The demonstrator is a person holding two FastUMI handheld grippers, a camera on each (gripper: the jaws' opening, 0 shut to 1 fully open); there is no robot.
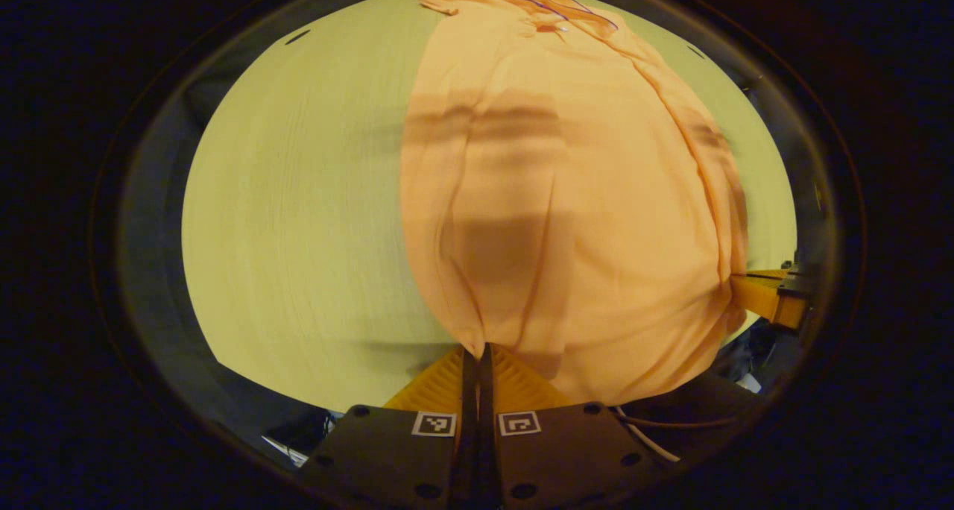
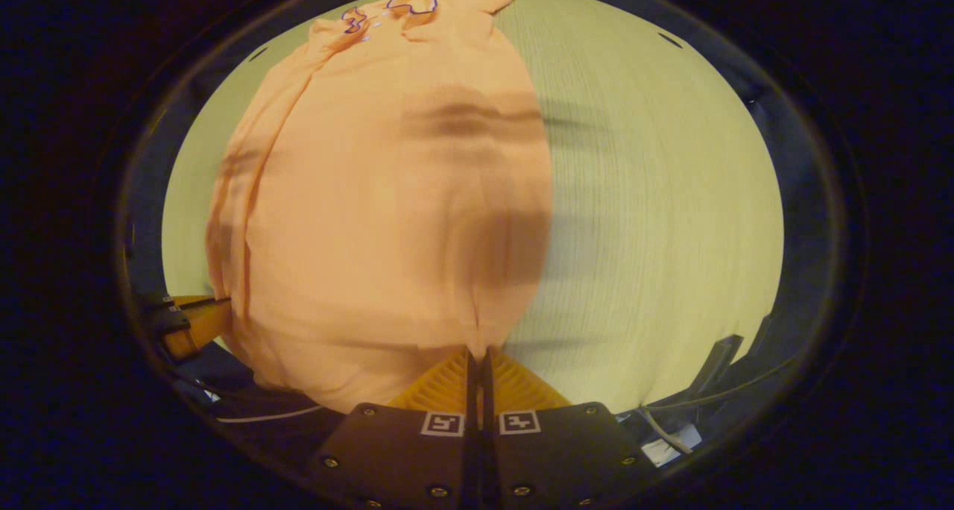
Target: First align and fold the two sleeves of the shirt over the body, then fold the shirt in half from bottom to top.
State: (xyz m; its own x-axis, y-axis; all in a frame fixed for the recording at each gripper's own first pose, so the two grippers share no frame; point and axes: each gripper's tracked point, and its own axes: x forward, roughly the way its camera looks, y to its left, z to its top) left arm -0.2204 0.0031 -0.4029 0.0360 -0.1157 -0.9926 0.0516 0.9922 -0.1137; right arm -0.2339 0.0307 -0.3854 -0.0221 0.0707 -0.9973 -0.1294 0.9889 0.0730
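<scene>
Both grippers pinch the bottom hem corners of the thin, soft orange fabric shirt (image 1: 566,197), spread on the pale wooden table (image 1: 298,219): left gripper (image 1: 477,350) clamped, right gripper (image 2: 478,353) clamped. Light, limp cloth; corners look the best hold.

Orange shirt (image 1: 566,197) lengthwise on table, sleeves folded in.

Plain peach-orange shirt (image 1: 566,197) — purple-edged collar (image 1: 551,3) — on pale yellow-green woodgrain table (image 1: 298,212)

left hand-held gripper (image 1: 477,350) closed, right hand-held gripper (image 2: 479,353) closed
</scene>
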